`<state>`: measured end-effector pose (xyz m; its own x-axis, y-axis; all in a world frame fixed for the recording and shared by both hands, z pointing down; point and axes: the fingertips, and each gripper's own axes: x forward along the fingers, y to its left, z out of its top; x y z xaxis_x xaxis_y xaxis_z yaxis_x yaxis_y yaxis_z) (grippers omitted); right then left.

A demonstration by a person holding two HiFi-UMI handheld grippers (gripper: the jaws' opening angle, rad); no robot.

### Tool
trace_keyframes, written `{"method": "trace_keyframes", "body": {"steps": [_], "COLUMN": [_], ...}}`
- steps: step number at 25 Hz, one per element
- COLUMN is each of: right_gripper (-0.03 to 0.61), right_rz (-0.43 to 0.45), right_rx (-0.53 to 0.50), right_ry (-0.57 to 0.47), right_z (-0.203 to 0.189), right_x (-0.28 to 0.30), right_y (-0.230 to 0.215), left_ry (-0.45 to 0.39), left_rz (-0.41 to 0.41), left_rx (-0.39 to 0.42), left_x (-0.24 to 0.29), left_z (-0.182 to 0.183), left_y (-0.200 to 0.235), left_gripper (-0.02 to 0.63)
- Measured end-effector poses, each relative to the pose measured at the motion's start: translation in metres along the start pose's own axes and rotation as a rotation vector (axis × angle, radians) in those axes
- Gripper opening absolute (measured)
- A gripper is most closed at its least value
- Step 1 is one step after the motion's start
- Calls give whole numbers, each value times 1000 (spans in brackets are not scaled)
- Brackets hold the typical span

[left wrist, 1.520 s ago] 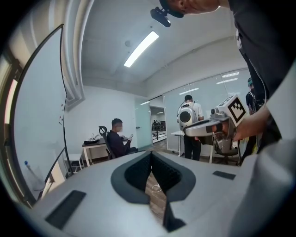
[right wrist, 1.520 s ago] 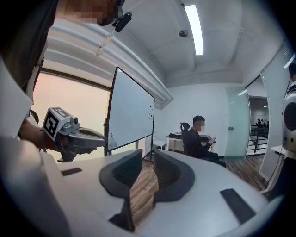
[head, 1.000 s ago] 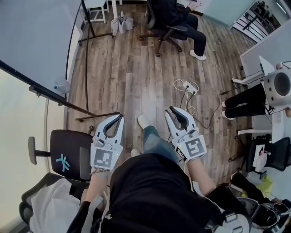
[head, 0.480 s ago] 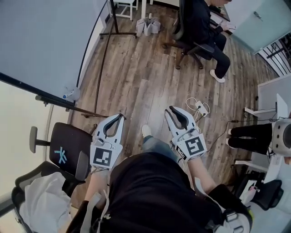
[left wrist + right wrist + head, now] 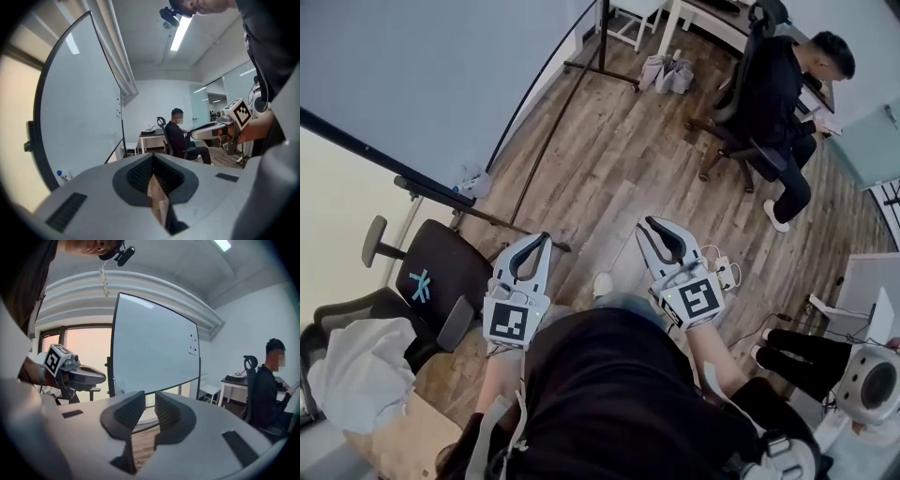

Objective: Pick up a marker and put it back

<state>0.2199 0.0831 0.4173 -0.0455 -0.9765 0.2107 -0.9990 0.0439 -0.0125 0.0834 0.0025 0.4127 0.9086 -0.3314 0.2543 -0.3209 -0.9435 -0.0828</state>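
Observation:
I see no marker for certain. A small white item with a blue cap (image 5: 472,183) lies on the ledge of the big whiteboard (image 5: 441,84); the same item (image 5: 61,175) shows at the board's lower left in the left gripper view. My left gripper (image 5: 541,240) is held over the wooden floor, its jaws closed tip to tip on nothing. My right gripper (image 5: 648,225) is beside it at the same height, with a narrow gap between its pads (image 5: 137,411) and nothing in it. Both are well short of the board (image 5: 154,352).
A black office chair (image 5: 431,281) stands at my left, with a white cloth (image 5: 352,370) on another chair. A person (image 5: 783,84) sits at a desk at the back right. A power strip and cables (image 5: 722,267) lie on the floor by my right gripper.
My view has swung left and up: the whiteboard fills more of it and the seated person has shifted right. Both grippers keep their pose in front of me.

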Motion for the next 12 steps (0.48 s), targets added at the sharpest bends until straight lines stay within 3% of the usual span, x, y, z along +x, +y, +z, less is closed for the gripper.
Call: {"method": "trace_keyframes", "body": {"steps": [12], "right_gripper": [67], "right_rz": [286], "right_rx": [-64], "right_ry": [3], "right_z": [13], "right_x": [85], "right_y": [28], "left_ry": [7], "left_rz": [290], "left_rx": [-50], "left_x": [-34], "left_z": [-18], "left_y": [51], "left_gripper": [9]}}
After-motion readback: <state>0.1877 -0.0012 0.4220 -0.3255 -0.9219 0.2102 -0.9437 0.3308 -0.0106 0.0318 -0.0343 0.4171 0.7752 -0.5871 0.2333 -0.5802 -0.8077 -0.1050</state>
